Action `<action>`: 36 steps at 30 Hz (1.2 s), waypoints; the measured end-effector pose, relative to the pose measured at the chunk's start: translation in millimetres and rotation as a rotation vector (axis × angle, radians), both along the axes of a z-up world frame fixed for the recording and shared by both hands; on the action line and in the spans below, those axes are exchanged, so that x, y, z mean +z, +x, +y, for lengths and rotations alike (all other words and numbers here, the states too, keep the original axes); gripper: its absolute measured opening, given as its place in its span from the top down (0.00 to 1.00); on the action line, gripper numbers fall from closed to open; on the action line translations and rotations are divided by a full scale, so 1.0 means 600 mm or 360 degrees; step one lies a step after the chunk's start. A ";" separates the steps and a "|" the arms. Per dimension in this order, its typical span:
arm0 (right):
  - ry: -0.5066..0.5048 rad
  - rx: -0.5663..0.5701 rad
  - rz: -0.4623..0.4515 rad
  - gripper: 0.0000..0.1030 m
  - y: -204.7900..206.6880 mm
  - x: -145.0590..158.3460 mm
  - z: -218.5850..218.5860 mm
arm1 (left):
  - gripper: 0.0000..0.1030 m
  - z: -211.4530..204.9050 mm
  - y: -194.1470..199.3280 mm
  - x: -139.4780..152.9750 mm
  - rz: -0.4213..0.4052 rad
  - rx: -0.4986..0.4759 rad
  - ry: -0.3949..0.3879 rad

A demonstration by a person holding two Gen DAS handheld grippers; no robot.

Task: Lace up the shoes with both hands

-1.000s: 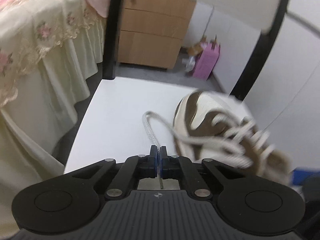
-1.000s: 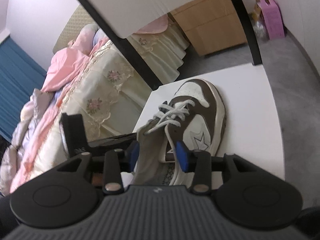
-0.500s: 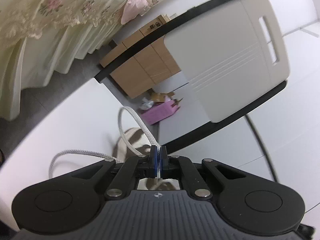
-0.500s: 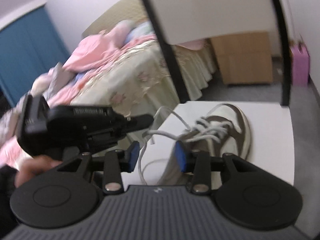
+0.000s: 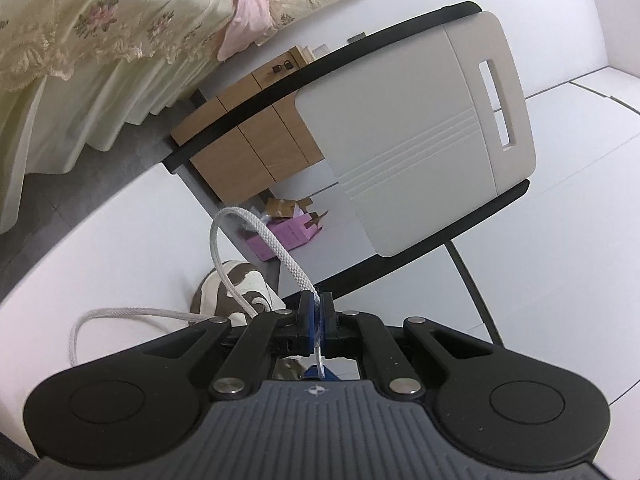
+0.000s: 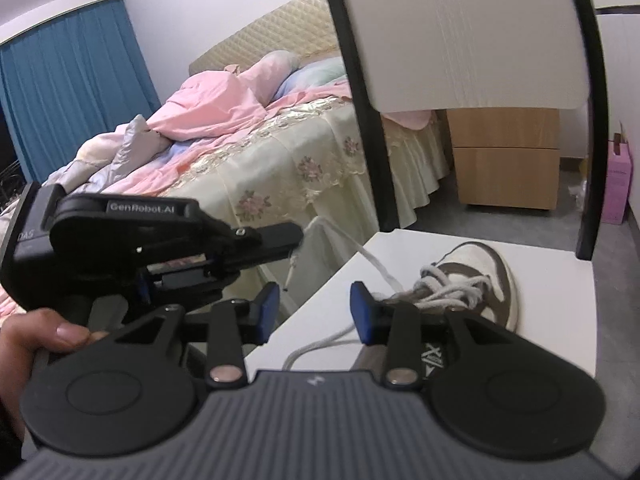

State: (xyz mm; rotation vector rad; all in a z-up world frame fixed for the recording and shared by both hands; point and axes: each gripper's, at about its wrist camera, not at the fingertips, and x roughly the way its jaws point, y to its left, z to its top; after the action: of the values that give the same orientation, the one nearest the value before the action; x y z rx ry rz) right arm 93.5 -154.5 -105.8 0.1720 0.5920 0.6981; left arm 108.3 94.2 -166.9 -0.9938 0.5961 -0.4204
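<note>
A brown and white shoe [image 6: 492,272] lies on the white table [image 6: 540,304], toe pointing away, its white lace partly threaded. My left gripper [image 5: 316,314] is shut on the white shoelace [image 5: 256,236] near its end, and the lace arcs up and back down to the shoe [image 5: 236,284]. In the right wrist view the left gripper [image 6: 299,237] hangs off the table's left edge. The lace tip [image 6: 289,278] dangles below it, and the lace runs taut to the shoe's eyelets. My right gripper [image 6: 314,310] stands open just above the table, near the shoe's heel, with nothing pinched.
A chair back [image 6: 460,32] with a black frame rises behind the table. A bed [image 6: 280,160] with pink bedding lies on the left. A wooden cabinet [image 6: 504,160] and a pink box [image 6: 618,184] stand on the grey floor. A hand [image 6: 40,336] holds the left gripper.
The left gripper has rolled and lifted away from the shoe, drawing the lace up and out to the left. The right gripper's view has levelled, and its jaws narrowed slightly.
</note>
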 end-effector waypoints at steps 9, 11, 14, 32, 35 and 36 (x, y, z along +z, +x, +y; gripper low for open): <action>0.0014 0.0013 -0.0091 0.97 -0.011 0.006 0.006 | 0.98 0.003 -0.005 -0.009 0.0028 -0.0011 -0.0042; 0.0021 0.0004 -0.0095 0.97 -0.011 0.008 0.002 | 0.98 0.003 -0.005 -0.009 0.0030 -0.0016 -0.0044; 0.0055 -0.0002 -0.0081 0.97 -0.009 0.009 -0.004 | 0.98 0.003 -0.003 -0.012 0.0044 -0.0027 -0.0043; 0.0566 -0.0211 0.0436 0.97 0.041 -0.017 -0.125 | 0.40 -0.097 -0.016 0.088 -0.0488 -0.0484 0.1383; 0.0611 -0.0221 0.0483 0.97 0.042 -0.020 -0.140 | 0.40 -0.140 -0.036 0.093 -0.0727 -0.0669 0.1809; 0.0627 -0.0223 0.0496 0.97 0.042 -0.021 -0.145 | 0.40 -0.153 -0.043 0.093 -0.0811 -0.0731 0.1945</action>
State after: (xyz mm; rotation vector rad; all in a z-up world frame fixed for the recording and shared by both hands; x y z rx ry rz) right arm 118.5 -241.3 -118.2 0.6921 0.7268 0.6501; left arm 82.3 2.1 -111.2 0.4287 0.4779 -0.5675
